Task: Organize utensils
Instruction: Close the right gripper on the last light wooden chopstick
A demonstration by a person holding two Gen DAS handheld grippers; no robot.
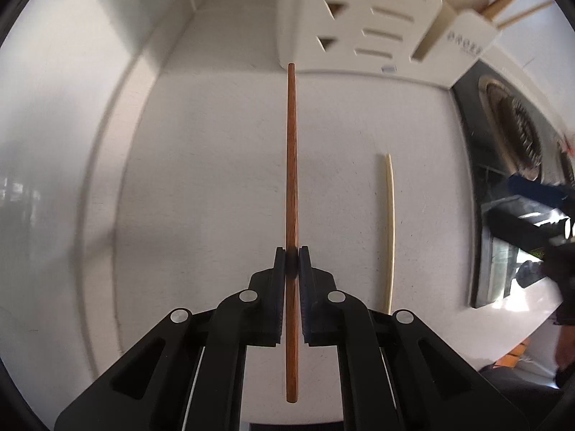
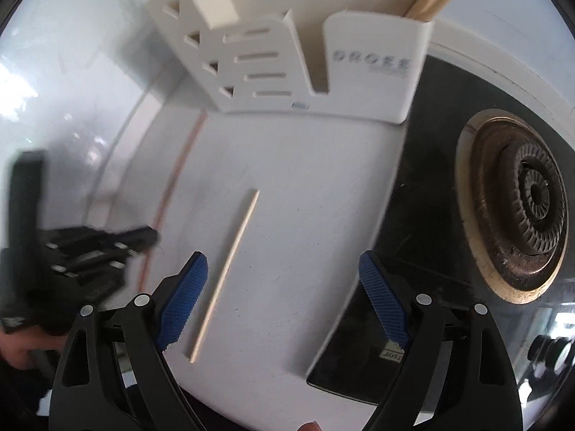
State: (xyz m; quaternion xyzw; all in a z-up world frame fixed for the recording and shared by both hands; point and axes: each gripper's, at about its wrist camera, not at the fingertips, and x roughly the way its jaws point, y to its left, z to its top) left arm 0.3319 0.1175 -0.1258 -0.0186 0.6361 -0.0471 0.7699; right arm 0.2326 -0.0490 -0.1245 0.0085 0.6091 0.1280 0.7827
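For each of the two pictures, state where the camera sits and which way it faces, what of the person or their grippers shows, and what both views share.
Left wrist: on the left gripper, facing along the brown chopstick it clamps, toward the white holder; the right gripper shows blurred.
Right wrist: on the open right gripper, looking down at the counter and burner; the left gripper shows blurred.
Shared: pale chopstick, holder, counter.

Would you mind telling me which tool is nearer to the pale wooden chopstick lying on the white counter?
Right. The right tool hangs open directly over the pale wooden chopstick; the left tool is off to its left, shut on a dark brown chopstick.
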